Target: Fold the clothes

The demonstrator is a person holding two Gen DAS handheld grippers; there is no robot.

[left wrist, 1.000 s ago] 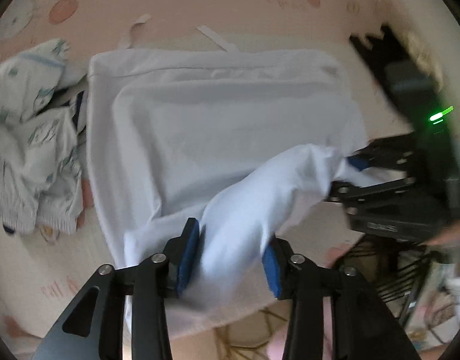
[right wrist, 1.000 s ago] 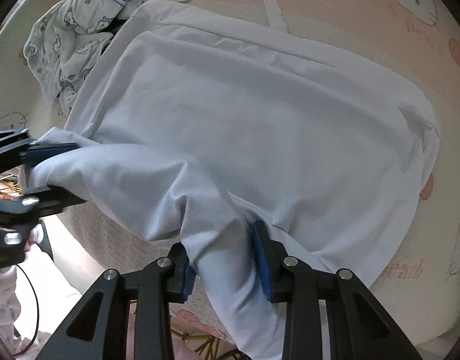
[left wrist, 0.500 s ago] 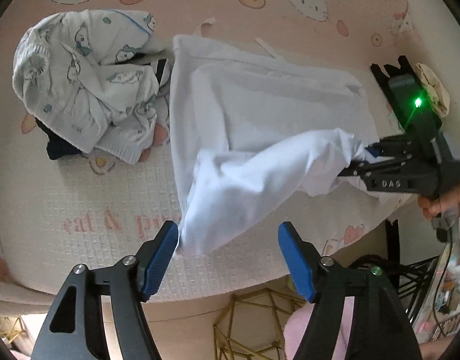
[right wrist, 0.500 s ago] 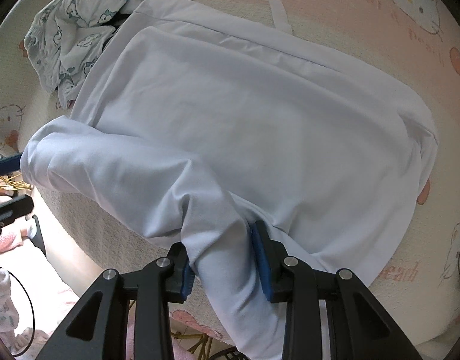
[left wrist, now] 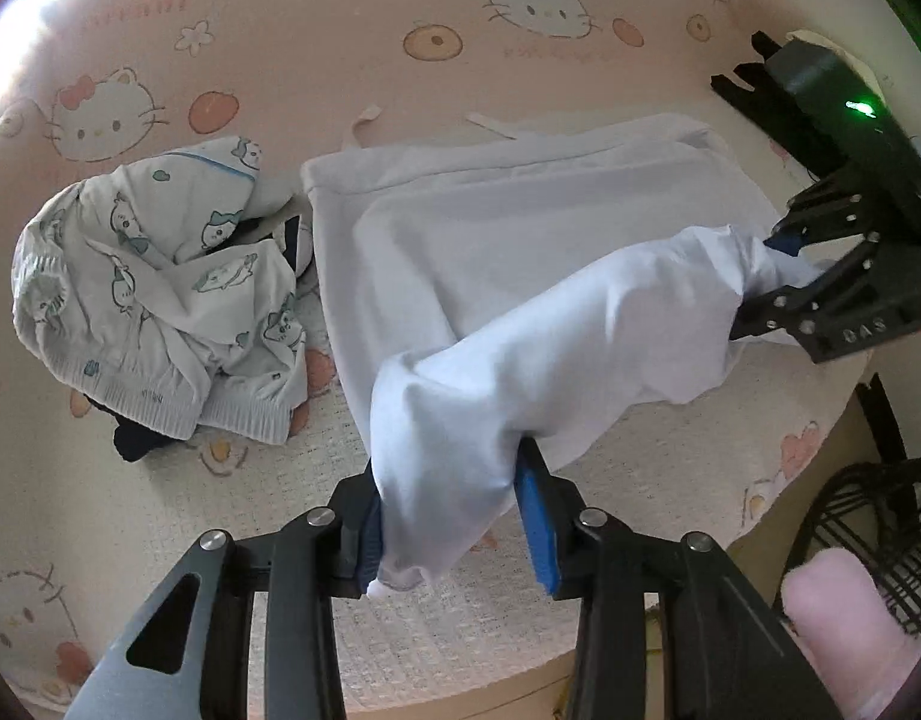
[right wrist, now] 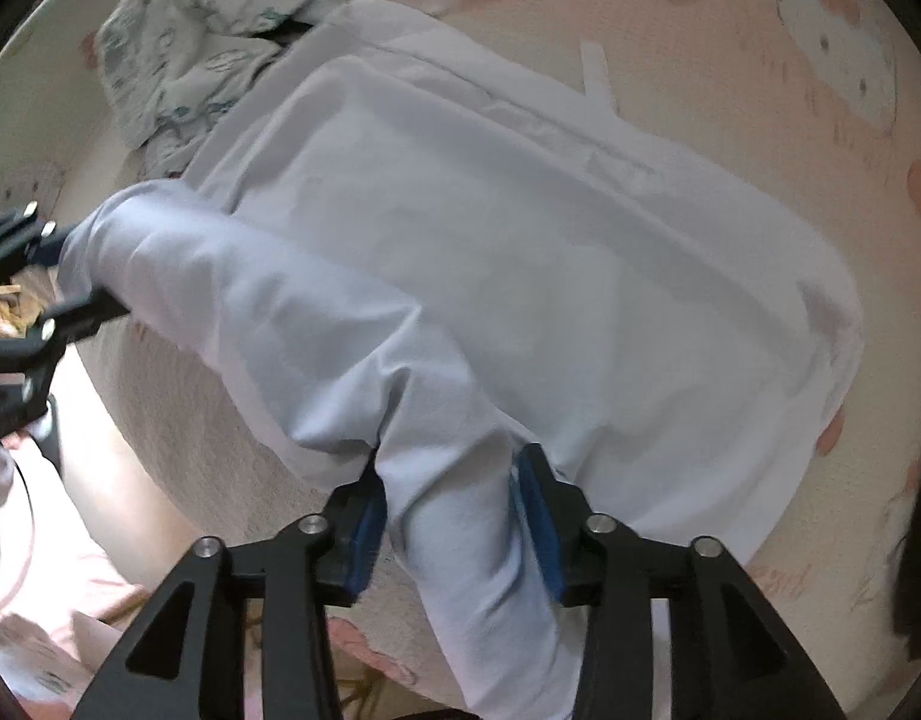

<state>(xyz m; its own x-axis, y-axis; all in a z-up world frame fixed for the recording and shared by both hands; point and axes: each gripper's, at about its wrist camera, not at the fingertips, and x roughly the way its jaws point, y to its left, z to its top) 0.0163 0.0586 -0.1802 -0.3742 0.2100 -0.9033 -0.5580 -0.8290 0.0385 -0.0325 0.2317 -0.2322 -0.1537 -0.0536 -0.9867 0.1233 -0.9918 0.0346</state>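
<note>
The white garment [left wrist: 520, 228] lies partly folded on the bed [left wrist: 280, 30], its near edge lifted. The left hand-held gripper [left wrist: 454, 516] is closing on that edge; the right hand-held gripper [right wrist: 454, 516] is opening around it. The patterned clothes [left wrist: 160, 276] remain unfolded.

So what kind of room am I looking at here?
Probably a bedroom at home: a bed covered in a pink cartoon-cat sheet, with a white garment and crumpled printed pyjamas lying on it.
</note>
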